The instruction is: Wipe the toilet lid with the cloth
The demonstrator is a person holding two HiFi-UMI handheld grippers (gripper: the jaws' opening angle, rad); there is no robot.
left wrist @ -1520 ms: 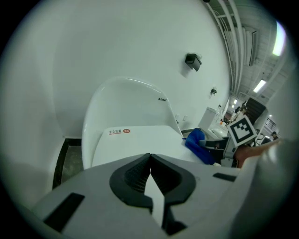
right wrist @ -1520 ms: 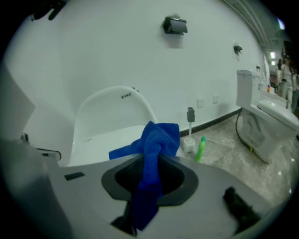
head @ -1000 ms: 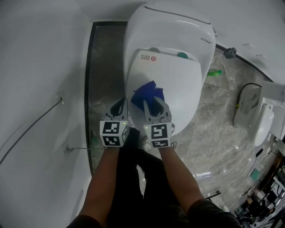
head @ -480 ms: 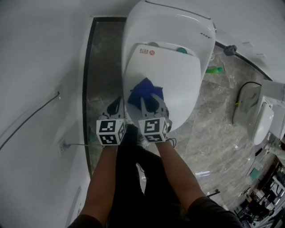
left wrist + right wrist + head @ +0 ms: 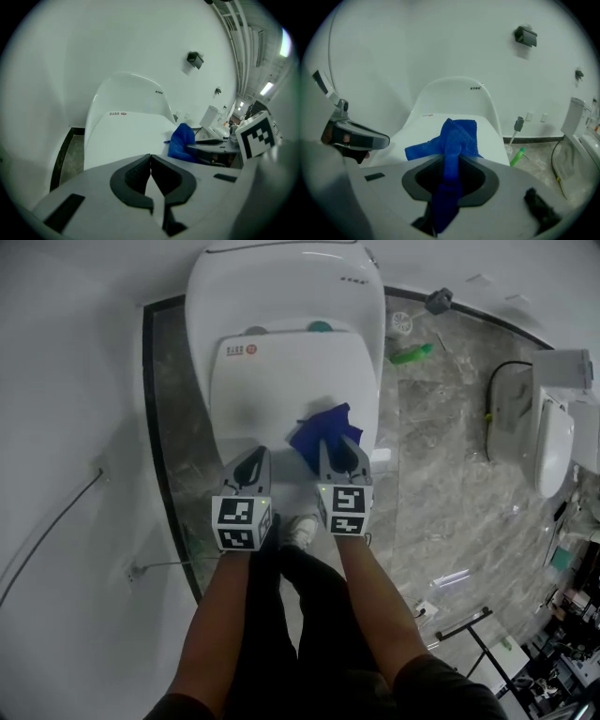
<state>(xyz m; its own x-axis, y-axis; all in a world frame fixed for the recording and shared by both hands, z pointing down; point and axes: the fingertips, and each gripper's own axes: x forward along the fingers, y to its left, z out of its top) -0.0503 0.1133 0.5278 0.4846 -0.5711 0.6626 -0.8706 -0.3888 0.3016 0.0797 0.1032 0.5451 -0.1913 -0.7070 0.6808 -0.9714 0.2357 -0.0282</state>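
Blue cloth pinched in the right gripper, on the toilet lid.
The right gripper (image 5: 451,161) has its jaws closed on the blue cloth (image 5: 458,133). The cloth bunches out ahead of the jaws and rests on the white toilet lid (image 5: 272,390), toward its 4 o'clock edge in the head view. The left gripper (image 5: 150,161) hovers at the lid's 6 o'clock edge, jaws pressed together with nothing between them. A green bottle (image 5: 412,354) lies on the floor at the lid's 2 o'clock.
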